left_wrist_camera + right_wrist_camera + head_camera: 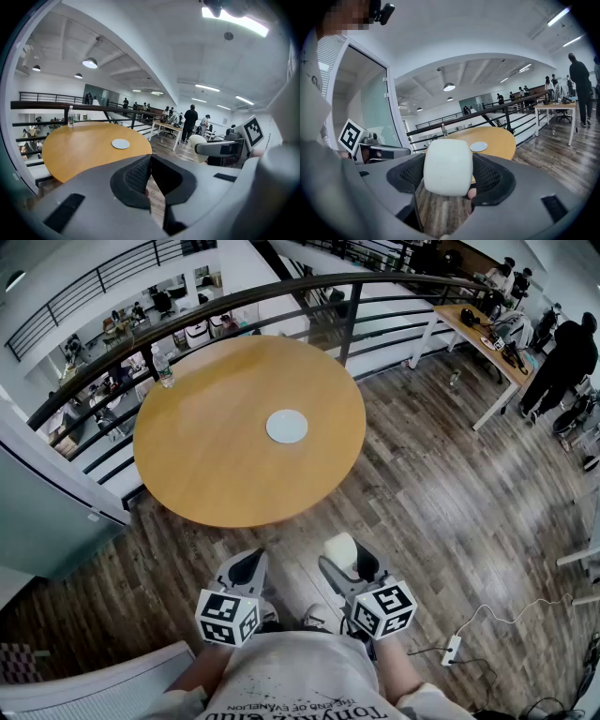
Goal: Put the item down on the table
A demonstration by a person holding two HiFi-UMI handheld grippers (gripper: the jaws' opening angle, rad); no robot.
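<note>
Your right gripper (351, 568) holds the white item (446, 166) in wide jaws, short of the bench's (216, 460) near edge. The left gripper (246, 570) has its jaws closed and empty. If you release here, the item falls to the floor (450, 521).

My left gripper (246, 570) sits near my body, jaws pressed together. My right gripper (347, 561), beside it, clamps a white block (447, 166).

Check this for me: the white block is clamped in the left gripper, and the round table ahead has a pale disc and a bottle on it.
One point is wrong: the white block is clamped in the right gripper, not the left, as the right gripper view shows. The left gripper is shut on nothing. The rest holds: the round table has a pale disc and a bottle on it.
</note>
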